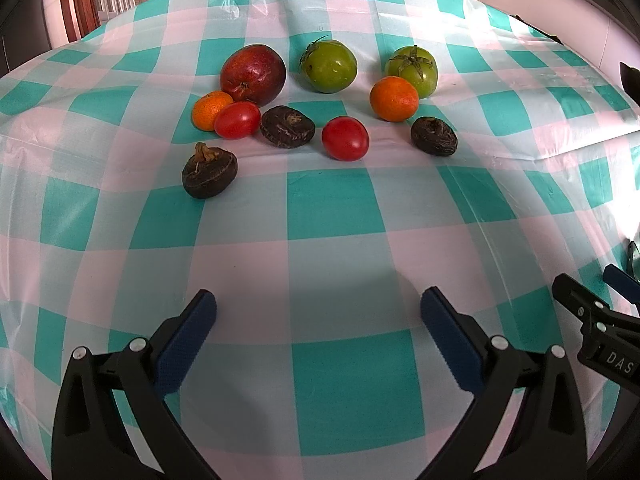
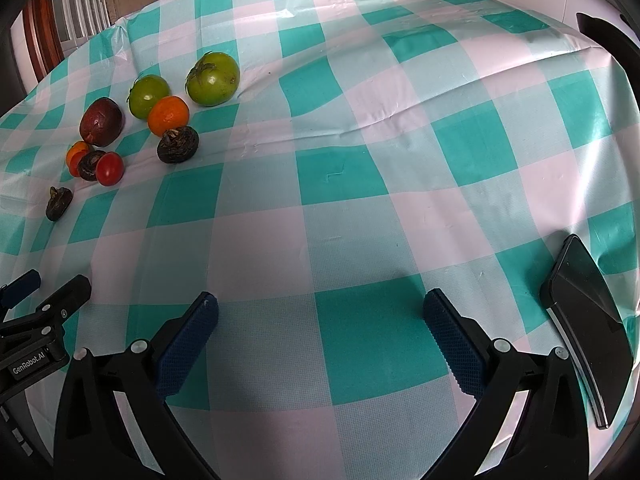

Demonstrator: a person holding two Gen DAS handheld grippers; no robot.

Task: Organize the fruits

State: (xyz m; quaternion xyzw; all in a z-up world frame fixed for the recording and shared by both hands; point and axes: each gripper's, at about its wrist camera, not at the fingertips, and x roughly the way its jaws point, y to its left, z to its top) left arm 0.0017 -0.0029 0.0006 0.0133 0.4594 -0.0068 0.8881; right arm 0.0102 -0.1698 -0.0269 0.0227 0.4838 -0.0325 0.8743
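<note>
Both grippers are hovering low over the table (image 1: 340, 208), which is wearing a teal-and-white checked cloth. The left gripper (image 1: 318, 312) is holding its jaws wide apart with nothing between them; the right gripper (image 2: 320, 312) is likewise standing with jaws apart and empty.

The fruits are all lying well ahead of the left jaws, grouped on the cloth. At the back, a dark red mango (image 1: 253, 75) is sitting ahead and to the left, with two green tomatoes (image 1: 328, 65) (image 1: 412, 70) ranged to its right. A small mandarin (image 1: 210, 110) is touching a red tomato (image 1: 237, 120) just in front of the mango. A larger mandarin (image 1: 394, 99) is resting against the right-hand green tomato. A second red tomato (image 1: 345, 138) is lying between two dark water chestnuts (image 1: 287, 126) (image 1: 434, 135). A third water chestnut (image 1: 209, 170) is sitting nearest the left jaws, apart from the rest.

Seen from the right gripper, the whole group is lying far ahead and to the left of its jaws. A dark phone (image 2: 588, 328) is resting on the cloth just right of the right jaws.
</note>
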